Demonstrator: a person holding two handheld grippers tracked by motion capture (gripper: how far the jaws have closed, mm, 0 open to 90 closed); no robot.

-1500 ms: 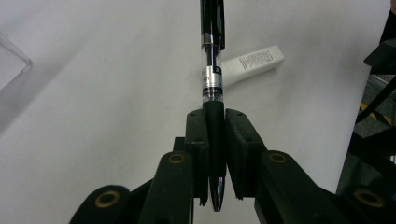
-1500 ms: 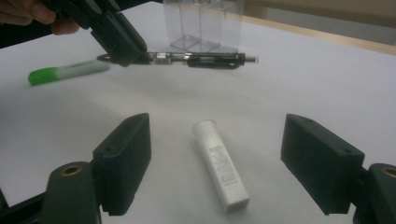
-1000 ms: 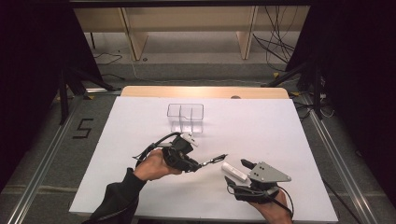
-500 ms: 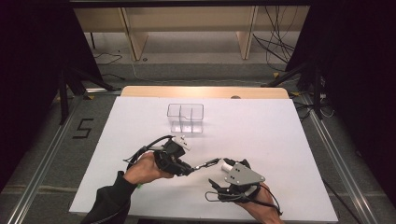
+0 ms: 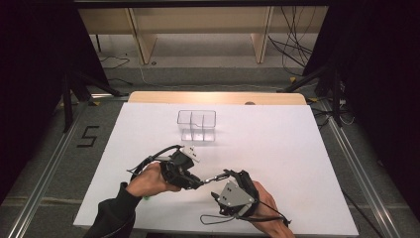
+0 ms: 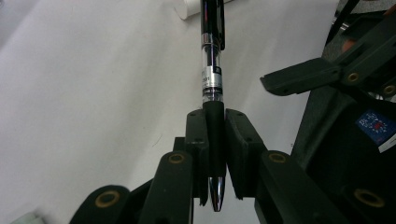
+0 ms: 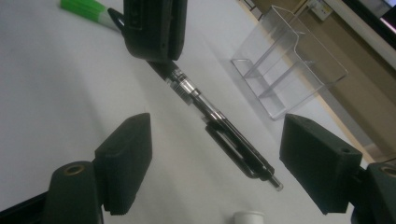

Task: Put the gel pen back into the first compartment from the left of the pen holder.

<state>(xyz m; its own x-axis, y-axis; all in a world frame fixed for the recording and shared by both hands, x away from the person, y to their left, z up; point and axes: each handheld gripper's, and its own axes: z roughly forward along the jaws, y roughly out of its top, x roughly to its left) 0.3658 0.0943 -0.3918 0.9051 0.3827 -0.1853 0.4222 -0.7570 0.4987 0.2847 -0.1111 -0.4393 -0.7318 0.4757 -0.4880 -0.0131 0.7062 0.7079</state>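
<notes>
Clamping the pen [image 6: 211, 70] by its dark rubber grip section, the left gripper [image 5: 190, 179] has its jaws pressed together on the barrel, so the metal writing tip pokes back toward the gripper body while the clear barrel, the clip and the push-button end stick out free ahead of the jaws. That hold looks chosen, in my judgement, to leave the long rear part of the pen exposed for a handover. The right gripper [image 7: 212, 172] has its jaws spread wide apart, one on either side of that free end without touching it, which suggests it is lining up to take the pen near the clip. The pen is lifted off the white table [image 5: 277, 144], near its front edge, between the two hands. In the high view its long axis runs roughly level and across the table, from the left gripper toward the right one, button end leading to the right. A clear plastic organizer [image 5: 197, 125] with compartments stands well apart, farther back on the table; it is a likely place for the pen to go, though that is only a guess. A green marker [image 7: 86, 9] lies on the table beyond the left gripper, and a small white cap-like object [image 7: 248, 217] lies under the pen's free end.
</notes>
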